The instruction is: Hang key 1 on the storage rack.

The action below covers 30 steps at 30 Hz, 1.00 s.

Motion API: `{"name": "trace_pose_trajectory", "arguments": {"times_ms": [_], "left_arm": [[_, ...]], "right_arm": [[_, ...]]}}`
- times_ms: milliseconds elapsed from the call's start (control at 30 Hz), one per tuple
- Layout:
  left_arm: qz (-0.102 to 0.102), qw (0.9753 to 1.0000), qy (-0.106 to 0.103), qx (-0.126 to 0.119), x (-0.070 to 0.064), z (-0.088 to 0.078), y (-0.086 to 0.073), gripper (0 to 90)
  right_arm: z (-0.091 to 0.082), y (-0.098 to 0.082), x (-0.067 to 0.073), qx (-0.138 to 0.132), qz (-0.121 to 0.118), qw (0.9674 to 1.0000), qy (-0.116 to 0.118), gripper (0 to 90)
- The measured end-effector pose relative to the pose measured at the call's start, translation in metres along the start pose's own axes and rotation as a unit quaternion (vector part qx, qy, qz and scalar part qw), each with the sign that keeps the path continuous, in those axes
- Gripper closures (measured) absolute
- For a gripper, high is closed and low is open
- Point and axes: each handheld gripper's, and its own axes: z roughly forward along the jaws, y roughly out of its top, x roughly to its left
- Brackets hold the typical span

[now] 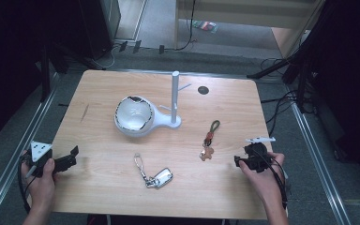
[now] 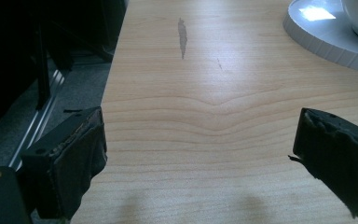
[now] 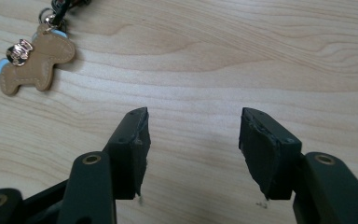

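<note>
A white stand (image 1: 175, 98) with an upright post and a bowl-shaped dish (image 1: 132, 116) sits mid-table. A silver car key fob on a ring (image 1: 159, 177) lies near the front. A tan horse-shaped leather keychain (image 1: 208, 152) with a braided loop (image 1: 212, 130) lies to its right, and appears at the upper left of the right gripper view as the horse charm (image 3: 32, 63). My left gripper (image 1: 73, 157) is open at the front left over bare wood (image 2: 200, 140). My right gripper (image 1: 238, 161) is open at the front right, right of the horse keychain (image 3: 193, 135).
A small dark round disc (image 1: 203, 90) lies near the far edge. The stand's white base (image 2: 326, 37) lies at the upper right of the left gripper view. Metal rails (image 1: 18, 150) flank the table, with cables on the floor (image 1: 281, 101) at right.
</note>
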Motion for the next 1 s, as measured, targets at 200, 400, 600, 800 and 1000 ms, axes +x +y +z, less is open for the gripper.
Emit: {"name": "trace_pose_trajectory", "arguments": {"times_ms": [200, 400, 600, 800, 1000], "left_arm": [[0.004, 1.0, -0.003, 0.006, 0.0, 0.001, 0.001, 2.8], [0.004, 1.0, -0.003, 0.007, 0.0, 0.001, 0.001, 2.9], [0.004, 1.0, -0.002, 0.007, 0.0, 0.001, 0.001, 2.8], [0.005, 1.0, -0.001, 0.008, -0.001, 0.001, 0.001, 2.8], [0.004, 1.0, -0.001, 0.008, -0.001, 0.002, 0.001, 2.8]], "right_arm": [[0.011, 0.021, 0.009, 0.062, -0.025, 0.9977, -0.015, 40.5], [0.02, 0.036, 0.008, 0.116, -0.007, 0.9932, -0.001, 42.1], [0.02, 0.051, 0.006, 0.125, 0.006, 0.9921, -0.005, 44.0], [0.016, 0.067, 0.007, 0.127, 0.007, 0.9919, -0.003, 45.4], [0.02, 0.081, 0.015, 0.139, -0.001, 0.9903, -0.001, 45.2]]}}
